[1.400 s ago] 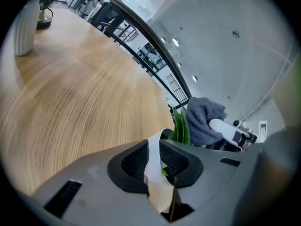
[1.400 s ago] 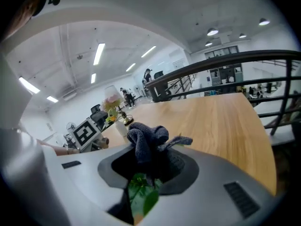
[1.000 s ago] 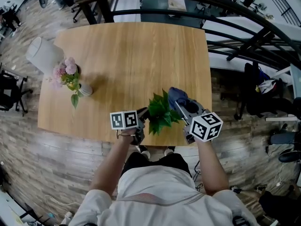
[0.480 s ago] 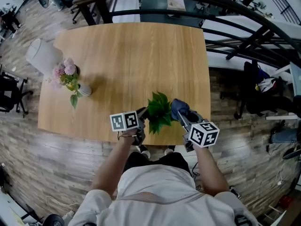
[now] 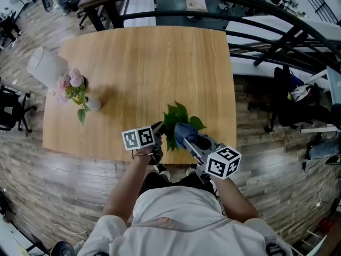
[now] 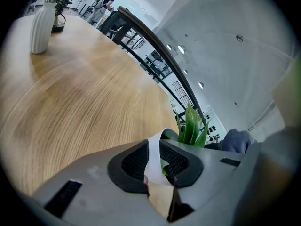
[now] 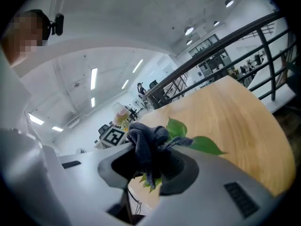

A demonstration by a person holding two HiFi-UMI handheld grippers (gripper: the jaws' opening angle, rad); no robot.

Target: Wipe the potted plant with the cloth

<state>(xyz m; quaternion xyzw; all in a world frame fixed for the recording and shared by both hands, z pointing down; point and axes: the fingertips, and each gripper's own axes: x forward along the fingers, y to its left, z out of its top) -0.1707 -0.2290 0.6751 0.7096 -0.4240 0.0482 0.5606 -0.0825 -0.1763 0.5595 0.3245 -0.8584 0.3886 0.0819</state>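
Note:
The potted plant (image 5: pixel 178 117) stands near the table's front edge, its green leaves (image 6: pixel 192 126) rising from a white pot (image 6: pixel 153 155). My left gripper (image 5: pixel 160 128) is at the plant's left, shut on the pot's rim, which sits pinched between the pads (image 6: pixel 134 161). My right gripper (image 5: pixel 188 137) is shut on a bunched dark blue cloth (image 5: pixel 184 132). The cloth (image 7: pixel 146 142) lies on the near right leaves (image 7: pixel 205 145), covering part of them. Most of the pot's body is hidden by the leaves and jaws.
A small white vase of pink flowers (image 5: pixel 75 87) stands at the wooden table's (image 5: pixel 138 63) left side, next to a white rounded object (image 5: pixel 46 65). A dark railing (image 5: pixel 256 15) runs behind and to the right of the table. The table's front edge (image 5: pixel 106 154) lies just below the grippers.
My right gripper has carried the cloth leftward and nearer, from the plant's right side onto its near leaves. The left gripper has kept still on the pot.

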